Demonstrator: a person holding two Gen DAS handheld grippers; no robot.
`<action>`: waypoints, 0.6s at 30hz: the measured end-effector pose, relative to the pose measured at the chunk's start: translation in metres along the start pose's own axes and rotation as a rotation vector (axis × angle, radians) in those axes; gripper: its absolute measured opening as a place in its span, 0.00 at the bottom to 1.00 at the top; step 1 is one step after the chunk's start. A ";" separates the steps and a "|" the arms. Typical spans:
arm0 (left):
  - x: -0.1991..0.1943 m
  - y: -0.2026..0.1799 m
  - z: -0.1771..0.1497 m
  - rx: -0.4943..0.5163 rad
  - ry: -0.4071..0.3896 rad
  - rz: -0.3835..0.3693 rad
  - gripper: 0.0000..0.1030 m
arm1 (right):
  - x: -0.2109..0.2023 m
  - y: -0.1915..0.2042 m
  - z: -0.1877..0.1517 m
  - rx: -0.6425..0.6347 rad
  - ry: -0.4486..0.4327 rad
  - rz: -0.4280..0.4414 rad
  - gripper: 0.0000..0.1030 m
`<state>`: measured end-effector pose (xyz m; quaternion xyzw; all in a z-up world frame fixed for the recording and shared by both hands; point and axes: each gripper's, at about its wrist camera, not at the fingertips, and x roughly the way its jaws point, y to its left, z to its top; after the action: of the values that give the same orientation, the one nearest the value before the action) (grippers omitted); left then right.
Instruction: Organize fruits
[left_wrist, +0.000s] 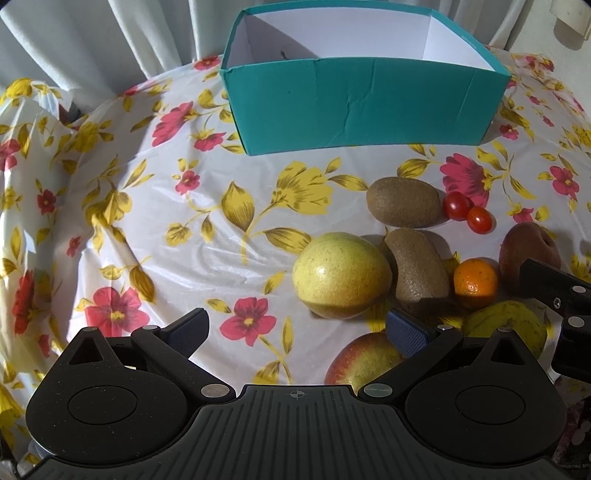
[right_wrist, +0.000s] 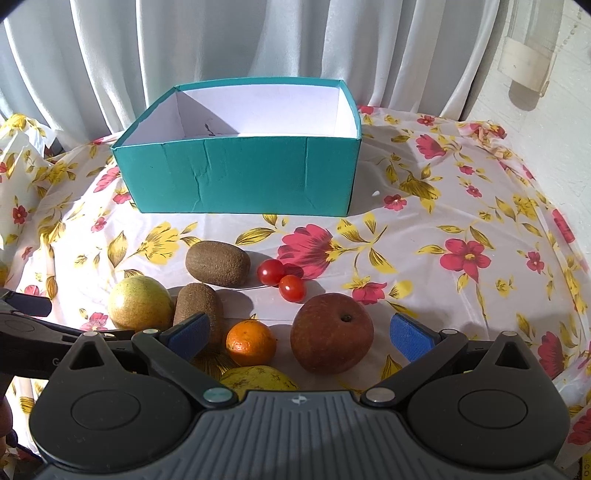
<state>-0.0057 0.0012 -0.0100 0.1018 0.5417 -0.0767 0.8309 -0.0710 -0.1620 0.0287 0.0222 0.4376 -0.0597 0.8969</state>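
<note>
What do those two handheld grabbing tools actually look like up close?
Each gripper, left and right, has a black plastic body with a ribbed grey centre plate bearing a small crosshair mark, two round black discs, silver pivot pins, and angled black link arms ending in textured blue pads. No cables or sleeves show.

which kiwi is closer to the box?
The kiwi lying beside the two cherry tomatoes; the other kiwi sits nearer the grippers, between pear and orange.
</note>
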 end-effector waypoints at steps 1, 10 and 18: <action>-0.002 0.000 -0.001 0.002 -0.011 -0.002 1.00 | -0.001 0.000 -0.001 -0.001 -0.006 0.007 1.00; -0.023 0.001 -0.021 0.039 -0.189 -0.079 1.00 | -0.022 -0.007 -0.015 -0.027 -0.170 0.100 1.00; -0.023 -0.003 -0.056 0.080 -0.201 -0.153 1.00 | -0.041 -0.012 -0.047 -0.089 -0.463 0.130 1.00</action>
<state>-0.0651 0.0130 -0.0110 0.0853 0.4582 -0.1712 0.8680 -0.1346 -0.1659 0.0322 -0.0035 0.2202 0.0141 0.9754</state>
